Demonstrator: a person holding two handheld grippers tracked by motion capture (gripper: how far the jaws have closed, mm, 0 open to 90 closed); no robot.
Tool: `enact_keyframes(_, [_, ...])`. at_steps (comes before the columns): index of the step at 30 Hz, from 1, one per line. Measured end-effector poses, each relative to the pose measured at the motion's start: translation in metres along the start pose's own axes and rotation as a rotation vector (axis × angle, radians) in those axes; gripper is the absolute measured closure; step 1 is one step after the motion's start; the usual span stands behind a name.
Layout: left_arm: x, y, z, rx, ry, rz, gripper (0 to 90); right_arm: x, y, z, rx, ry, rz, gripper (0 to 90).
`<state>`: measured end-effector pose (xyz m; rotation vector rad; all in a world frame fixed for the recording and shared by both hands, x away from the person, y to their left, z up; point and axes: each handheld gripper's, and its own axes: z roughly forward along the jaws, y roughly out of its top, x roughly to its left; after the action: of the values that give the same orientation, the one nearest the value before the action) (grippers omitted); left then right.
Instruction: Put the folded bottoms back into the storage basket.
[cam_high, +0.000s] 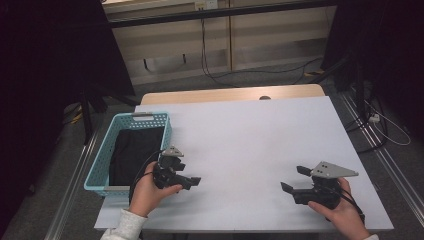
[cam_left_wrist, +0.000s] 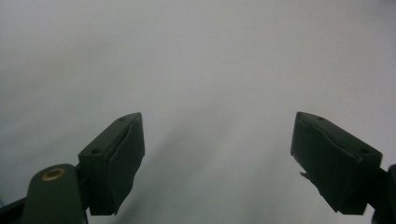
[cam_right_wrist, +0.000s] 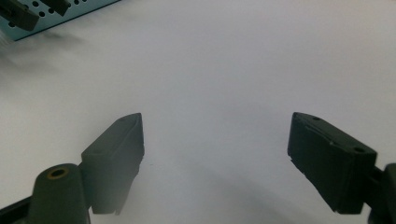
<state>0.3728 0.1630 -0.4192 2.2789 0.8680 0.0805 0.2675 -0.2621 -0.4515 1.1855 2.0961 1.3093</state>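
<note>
My left gripper (cam_high: 189, 174) is held in a hand just right of a light blue basket (cam_high: 98, 168), low over the white table (cam_high: 240, 130). Its jaws stand open with nothing between them, and the left gripper view has the same wide gap (cam_left_wrist: 217, 154) over bare white surface. My right gripper (cam_high: 294, 179) rests near the table's front right corner, pointing left, with a grey plate on top. It is open and empty too (cam_right_wrist: 215, 154). A black cloth (cam_high: 134, 152) lies inside the basket.
The perforated basket wall (cam_right_wrist: 70, 13) and the other gripper's jaw tips (cam_right_wrist: 21, 16) appear at the top left of the right gripper view. Beyond the table are a wooden edge (cam_high: 230, 94), cables on the floor and dark stands at both sides.
</note>
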Motion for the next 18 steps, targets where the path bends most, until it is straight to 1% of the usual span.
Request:
enact_keyframes(2, [0.0002,-0.0010,-0.0003,0.002,-0.001,0.002,17.5,-0.0004,-0.0003,-0.0004,-0.003,0.000,0.005,18.2])
enact_keyframes(8, [-0.0007,-0.0035,-0.0005,0.002,-0.002,0.003,17.0,0.0000,-0.0010,-0.0005,0.002,0.000,0.000,18.1])
enact_keyframes(11, [-0.0015,-0.0046,-0.0001,0.003,0.004,0.012,16.8,0.0002,-0.0013,-0.0006,0.005,0.000,-0.002,18.1])
enact_keyframes(12, [-0.0013,-0.0046,-0.0004,0.004,0.000,0.013,16.5,0.0000,-0.0015,-0.0008,0.004,0.000,-0.002,18.1])
enact_keyframes(18, [-0.0010,-0.0060,-0.0009,0.000,-0.006,0.005,16.0,-0.0007,-0.0021,-0.0011,0.006,-0.005,0.001,18.1])
